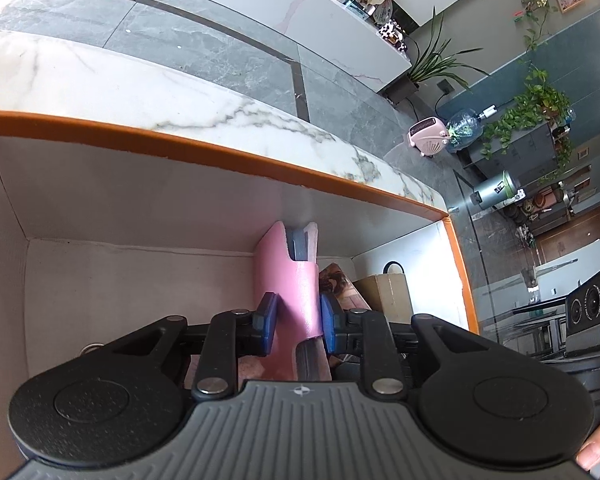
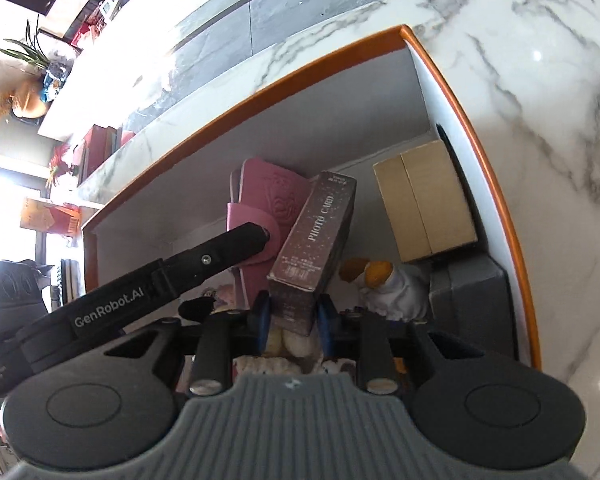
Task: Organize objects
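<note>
Holding pink case and photo-card box inside orange-rimmed box

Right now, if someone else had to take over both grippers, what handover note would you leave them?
Left gripper: shut on the pink notebook, holding it upright inside the orange-rimmed box.
Right gripper: shut on the PHOTO CARD box, tilted against the notebook.
Already in the box: tan cardboard box at the right wall, grey case below it, white plush duck beside them.
Done: several items packed.
Left: seat the notebook and card box, release both; likely straighten them so they don't topple. Anything outside the box is not visible here.
</note>
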{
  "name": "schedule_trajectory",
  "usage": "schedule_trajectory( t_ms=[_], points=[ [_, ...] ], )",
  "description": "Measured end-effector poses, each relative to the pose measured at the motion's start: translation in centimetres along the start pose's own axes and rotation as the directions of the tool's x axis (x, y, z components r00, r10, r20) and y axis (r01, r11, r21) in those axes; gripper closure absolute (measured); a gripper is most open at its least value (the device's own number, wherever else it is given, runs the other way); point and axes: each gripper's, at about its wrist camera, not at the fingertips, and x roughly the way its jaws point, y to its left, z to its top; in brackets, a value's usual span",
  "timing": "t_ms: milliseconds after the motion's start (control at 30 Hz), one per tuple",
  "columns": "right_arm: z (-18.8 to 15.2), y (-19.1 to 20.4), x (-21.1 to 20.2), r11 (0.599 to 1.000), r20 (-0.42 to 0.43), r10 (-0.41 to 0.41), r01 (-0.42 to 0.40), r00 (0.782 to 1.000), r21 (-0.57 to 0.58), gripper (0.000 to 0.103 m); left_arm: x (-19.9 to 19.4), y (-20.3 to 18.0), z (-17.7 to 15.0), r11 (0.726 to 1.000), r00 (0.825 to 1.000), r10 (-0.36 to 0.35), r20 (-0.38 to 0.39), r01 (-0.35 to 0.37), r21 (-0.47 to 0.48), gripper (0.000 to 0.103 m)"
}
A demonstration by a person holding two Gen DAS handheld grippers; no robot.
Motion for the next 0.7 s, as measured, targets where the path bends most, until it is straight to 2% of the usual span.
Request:
schedule_trajectory(
  t_ms=[67,133,200,267,300,367,400,433,500,633,700],
  points=[
    [-0.3,0.0,0.4,0.999,-0.01,-0.014,0.014,1.0,-0.03,0.077,0.1,-0.2,-0.1,1.0,1.0,-0.001,-0.004,0.001,0.007,0.076],
    [-1.0,1.3,1.2,0.985,-0.018,-0.117,0.114,0.993,-0.129,0.078,0.3,-0.5,-0.3,1.0,1.0,0.004,-0.001,-0.004,0.019,0.076],
    [-1.9,3.2,2.0,0.939,0.012,-0.22,0.215,0.975,-0.267,0.078,0.5,-0.6,-0.5,1.0,1.0,-0.006,0.002,0.006,0.029,0.076],
    [-3.0,5.4,2.7,0.86,0.076,-0.313,0.316,0.947,-0.4,0.078,0.7,-0.6,-0.6,0.999,1.0,-0.023,0.003,0.023,0.031,0.076],
    [-3.6,6.5,3.1,0.805,0.121,-0.351,0.365,0.928,-0.468,0.077,0.7,-0.7,-0.5,0.999,1.0,-0.022,0.004,0.022,0.035,0.076],
    [-4.9,8.2,3.9,0.667,0.221,-0.424,0.468,0.878,-0.58,0.071,0.7,-0.6,-0.6,0.999,1.0,-0.028,0.0,0.028,0.033,0.076],
    [-5.4,8.7,4.2,0.616,0.256,-0.441,0.498,0.86,-0.61,0.067,0.6,-0.5,-0.6,0.999,0.999,-0.036,-0.002,0.036,0.029,0.076],
    [-5.7,8.9,4.4,0.59,0.266,-0.444,0.502,0.856,-0.632,0.067,0.7,-0.4,-0.6,0.999,0.999,-0.039,-0.002,0.039,0.028,0.076],
    [-5.8,9.1,4.4,0.587,0.259,-0.441,0.495,0.859,-0.641,0.067,0.7,-0.4,-0.5,0.999,0.999,-0.042,-0.004,0.042,0.026,0.076],
    [-5.3,8.6,3.5,0.635,0.246,-0.41,0.469,0.878,-0.614,0.069,1.0,-0.2,-0.5,0.998,0.998,-0.065,-0.005,0.065,0.009,0.076],
    [-5.5,8.4,3.5,0.635,0.245,-0.394,0.456,0.886,-0.623,0.072,1.2,-0.1,-0.5,0.997,0.997,-0.074,-0.007,0.074,-0.005,0.076]
  ],
)
